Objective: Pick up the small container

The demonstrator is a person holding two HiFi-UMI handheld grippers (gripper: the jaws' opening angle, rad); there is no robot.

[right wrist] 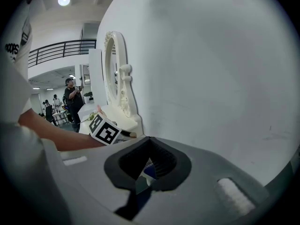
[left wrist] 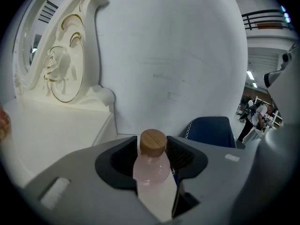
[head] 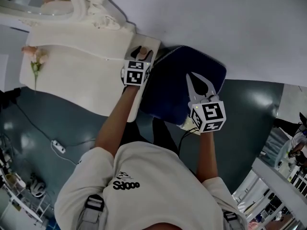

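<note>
The small container is a pale pink bottle [left wrist: 151, 172] with a round wooden cap. It stands upright on the corner of the white dressing table [left wrist: 51, 130]. My left gripper [left wrist: 153, 144] is open, its dark pads spread wide on either side of the bottle's neck and not pressing on it. In the head view the left gripper [head: 142, 53] is at the table's right end and mostly hides the bottle. My right gripper [head: 193, 76] hovers over the dark blue cushion [head: 168, 95]. In its own view the right gripper [right wrist: 150, 142] is shut, tips together, with nothing in it.
An ornate white mirror frame [left wrist: 65, 74] stands at the back of the table against a white wall [left wrist: 178, 55]. A pink flower [head: 35, 57] lies at the table's left end. A cable and power strip [head: 57, 146] lie on the dark floor. People stand in the far background.
</note>
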